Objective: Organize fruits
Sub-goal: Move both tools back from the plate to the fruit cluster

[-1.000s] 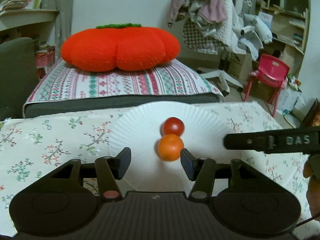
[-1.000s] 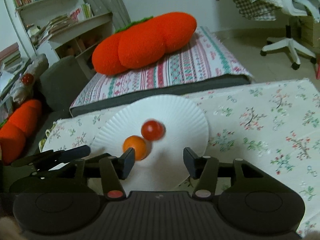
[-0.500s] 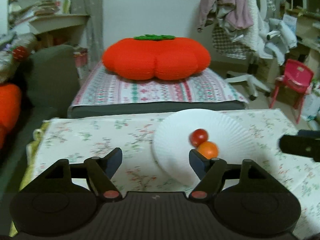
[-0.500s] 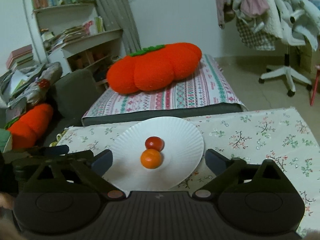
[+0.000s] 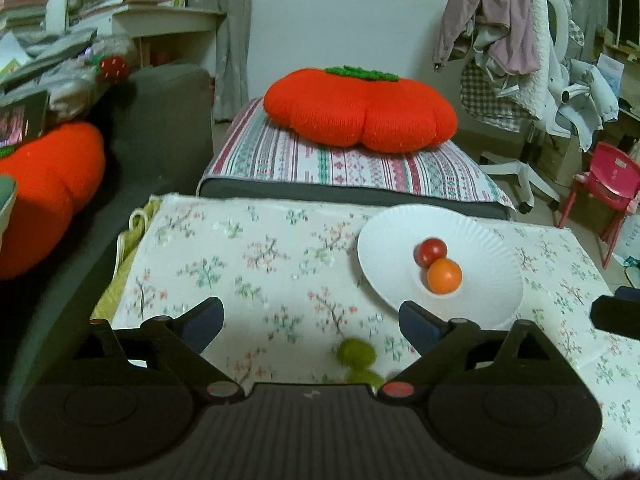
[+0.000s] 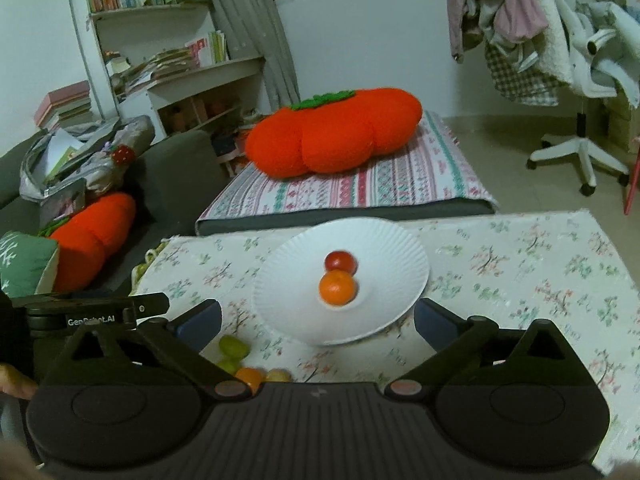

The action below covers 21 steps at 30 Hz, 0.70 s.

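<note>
A white paper plate (image 5: 492,300) (image 6: 400,256) on the floral tablecloth holds a red tomato (image 5: 430,251) (image 6: 339,262) touching an orange (image 5: 444,276) (image 6: 338,288). Two green fruits (image 5: 356,354) (image 6: 232,346) lie on the cloth near the front, beside a small orange fruit (image 6: 249,376) and a yellowish one (image 6: 279,376). My left gripper (image 5: 310,324) is open and empty, above the cloth left of the plate, the green fruits between its fingers. My right gripper (image 6: 316,320) is open and empty, pulled back in front of the plate.
A striped bench (image 5: 352,168) with a big orange pumpkin cushion (image 5: 360,108) stands behind the table. A dark sofa (image 5: 160,128) with another orange cushion (image 5: 44,192) is at the left. A pink chair (image 5: 604,184) and office chair (image 6: 580,152) stand right.
Both grippers have pulled back and up from the plate. The left one has swung left, so the plate sits to its right. Green and other small fruits have come into view near the front.
</note>
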{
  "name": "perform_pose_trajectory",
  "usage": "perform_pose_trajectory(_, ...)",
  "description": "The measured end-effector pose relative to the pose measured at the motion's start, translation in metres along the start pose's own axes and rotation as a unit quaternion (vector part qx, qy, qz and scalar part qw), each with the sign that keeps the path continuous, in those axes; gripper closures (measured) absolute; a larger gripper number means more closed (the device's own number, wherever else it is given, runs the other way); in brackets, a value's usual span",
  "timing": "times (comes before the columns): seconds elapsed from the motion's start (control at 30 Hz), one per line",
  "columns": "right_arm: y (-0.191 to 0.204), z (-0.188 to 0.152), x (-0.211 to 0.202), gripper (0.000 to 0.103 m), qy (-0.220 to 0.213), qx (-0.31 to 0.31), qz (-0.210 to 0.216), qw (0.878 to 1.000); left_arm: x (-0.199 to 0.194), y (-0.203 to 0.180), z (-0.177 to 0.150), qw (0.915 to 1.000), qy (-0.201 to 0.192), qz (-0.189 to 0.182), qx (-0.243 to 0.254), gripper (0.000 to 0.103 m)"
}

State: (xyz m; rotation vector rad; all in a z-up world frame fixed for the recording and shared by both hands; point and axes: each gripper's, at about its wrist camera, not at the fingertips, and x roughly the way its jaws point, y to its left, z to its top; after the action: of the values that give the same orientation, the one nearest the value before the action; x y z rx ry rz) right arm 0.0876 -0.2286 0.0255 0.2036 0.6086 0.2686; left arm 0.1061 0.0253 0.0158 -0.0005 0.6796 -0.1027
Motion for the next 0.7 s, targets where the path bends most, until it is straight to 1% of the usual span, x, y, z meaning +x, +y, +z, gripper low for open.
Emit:
perform_pose_trajectory(0.17, 0.012, -0.01, 0.003, 0.0, 0.018, -0.021, 0.01, 1.0, -0.005, 0.003, -0.016, 0.9998, 0.017, -0.006, 0.008, 0.023)
perform_pose_trajectory(0.33, 0.019, -0.022, 0.006, 0.001, 0.036, -0.029, 0.027, 0.999, 0.0, 0.005, -0.028, 0.9989, 0.043, -0.003, 0.017, 0.024)
perform_pose_trajectory(0.47, 0.028, -0.031, 0.015, 0.004, 0.056, -0.057, 0.031, 0.996, 0.01, 0.005, -0.035, 0.9972, 0.069, -0.003, 0.029, 0.024)
perform_pose_trajectory(0.6, 0.029, -0.038, 0.022, 0.008, 0.074, -0.06, 0.036, 0.995, 0.021, 0.01, -0.04, 0.9952, 0.095, -0.016, 0.016, 0.028)
perform_pose_trajectory(0.7, 0.033, -0.045, 0.029, 0.014, 0.091, -0.075, 0.034, 0.992, 0.026, 0.011, -0.043, 0.9933, 0.112, -0.028, 0.001, 0.029)
